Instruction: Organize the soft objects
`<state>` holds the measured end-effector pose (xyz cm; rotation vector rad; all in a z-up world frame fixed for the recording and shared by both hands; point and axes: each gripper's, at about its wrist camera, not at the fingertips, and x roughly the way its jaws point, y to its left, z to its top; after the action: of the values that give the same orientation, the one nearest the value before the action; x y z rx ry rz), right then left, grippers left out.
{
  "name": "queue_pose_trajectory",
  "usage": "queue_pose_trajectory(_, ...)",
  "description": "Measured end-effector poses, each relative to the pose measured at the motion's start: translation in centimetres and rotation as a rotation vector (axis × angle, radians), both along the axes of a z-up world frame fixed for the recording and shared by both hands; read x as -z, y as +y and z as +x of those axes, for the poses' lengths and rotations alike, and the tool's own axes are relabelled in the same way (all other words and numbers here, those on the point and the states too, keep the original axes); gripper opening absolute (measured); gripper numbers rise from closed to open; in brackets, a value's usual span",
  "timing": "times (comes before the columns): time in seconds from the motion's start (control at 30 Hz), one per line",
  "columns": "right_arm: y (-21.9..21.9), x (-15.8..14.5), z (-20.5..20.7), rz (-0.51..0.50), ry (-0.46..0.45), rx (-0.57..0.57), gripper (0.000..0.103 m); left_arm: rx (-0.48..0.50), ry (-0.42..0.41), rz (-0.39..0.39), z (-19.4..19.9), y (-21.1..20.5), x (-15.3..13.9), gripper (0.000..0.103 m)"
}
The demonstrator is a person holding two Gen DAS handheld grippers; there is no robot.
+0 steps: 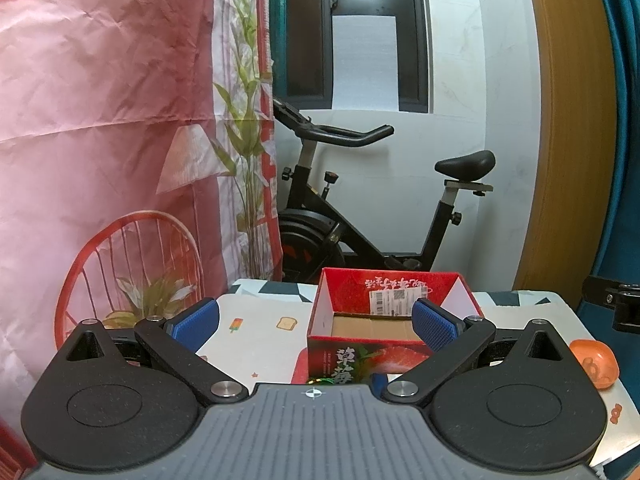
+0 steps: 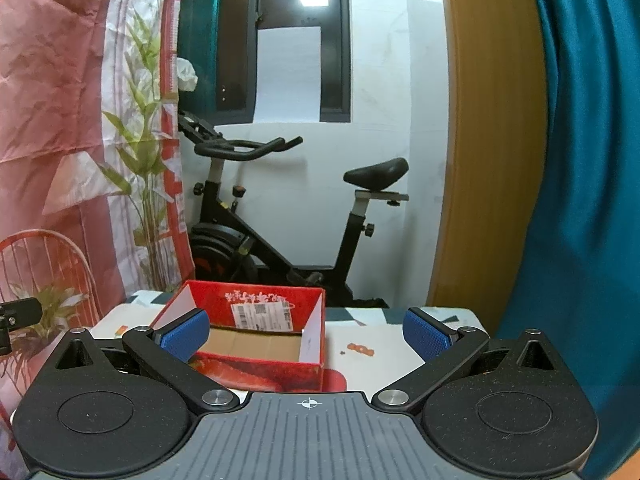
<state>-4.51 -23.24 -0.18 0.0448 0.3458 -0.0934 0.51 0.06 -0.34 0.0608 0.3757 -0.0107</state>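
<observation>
- Backdrop (image 1: 100,120): a pink printed cloth hangs at the left of both views; an exercise bike (image 1: 360,208) stands behind the table. I need neither.
- Table (image 1: 256,320): covered in a patterned white cloth. It carries everything I work with.
- Red box (image 1: 384,320): a strawberry carton, open on top, standing upright in mid-table. Its cardboard floor shows bare, so I judge no soft object has been put in yet and the task is at its start.
- Left gripper (image 1: 316,318): I hold it above the near edge with its blue pads wide apart and nothing between them.
- Right gripper (image 2: 306,332): likewise spread wide and empty, facing the box from the other side.
- Orange soft toy (image 1: 594,364): lies on the table near its right edge, well apart from the box and just outside the left gripper's right finger. It is probably one item to stow.
- Small green and blue items (image 1: 320,381): peek out at the foot of the box; too hidden to name.
- Risks, as I judge them: the toy sits near the edge, so a sideways nudge from a finger could roll it off; a light carton could slide or tip if a finger catches its wall; both grippers converging on the box could collide.
</observation>
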Motion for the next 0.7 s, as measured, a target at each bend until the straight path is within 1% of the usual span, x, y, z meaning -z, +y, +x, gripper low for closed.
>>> queue_pose_trajectory(0.17, 0.4, -0.18, 0.03, -0.007, -0.004, 0.0, 0.103, -0.003, -0.004, -0.011, 0.05, 0.22, 0.04, 0.103)
queue_pose_trajectory(0.7, 0.45, -0.03, 0.03, -0.003, -0.004, -0.001, 0.103, -0.002, 0.003, -0.01, -0.09, 0.03, 0.28, 0.103)
